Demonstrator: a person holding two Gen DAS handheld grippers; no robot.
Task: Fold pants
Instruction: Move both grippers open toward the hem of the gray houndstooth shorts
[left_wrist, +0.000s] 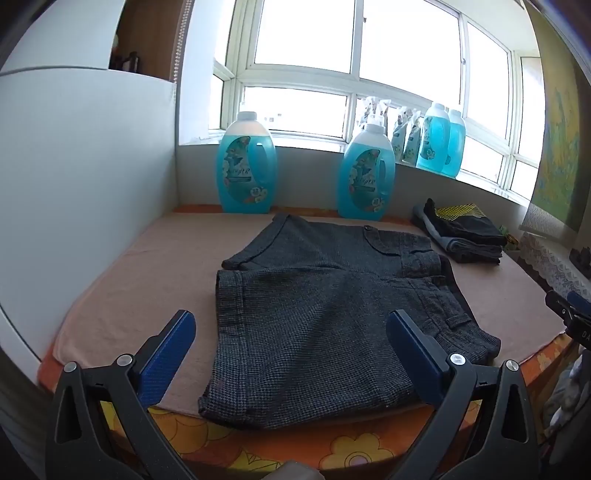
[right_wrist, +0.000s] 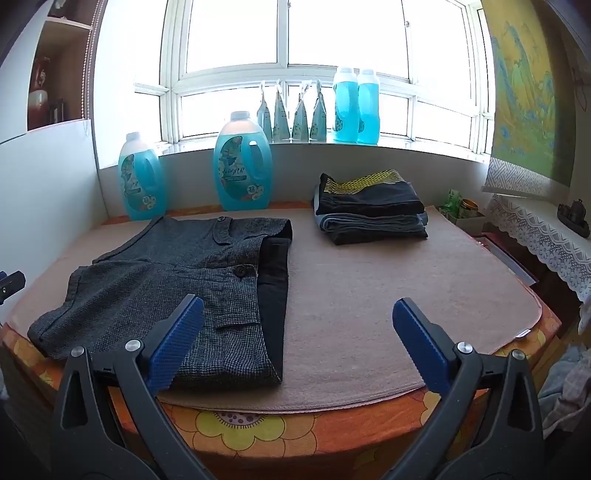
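Dark grey checked shorts (left_wrist: 325, 314) lie flat on a pinkish towel (left_wrist: 155, 266), legs to the left, waistband to the right. They also show in the right wrist view (right_wrist: 177, 280), with the black waistband lining turned out. My left gripper (left_wrist: 291, 325) is open and empty, held above the near leg at the table's front edge. My right gripper (right_wrist: 299, 314) is open and empty, above the towel (right_wrist: 388, 280) just right of the waistband. The right gripper's tip shows at the left wrist view's right edge (left_wrist: 569, 310).
A stack of folded dark clothes (right_wrist: 369, 210) sits at the back right of the towel. Two blue detergent jugs (left_wrist: 245, 166) (left_wrist: 365, 173) stand at the back edge. More bottles and pouches (right_wrist: 354, 107) line the windowsill. A white panel (left_wrist: 85, 177) borders the left.
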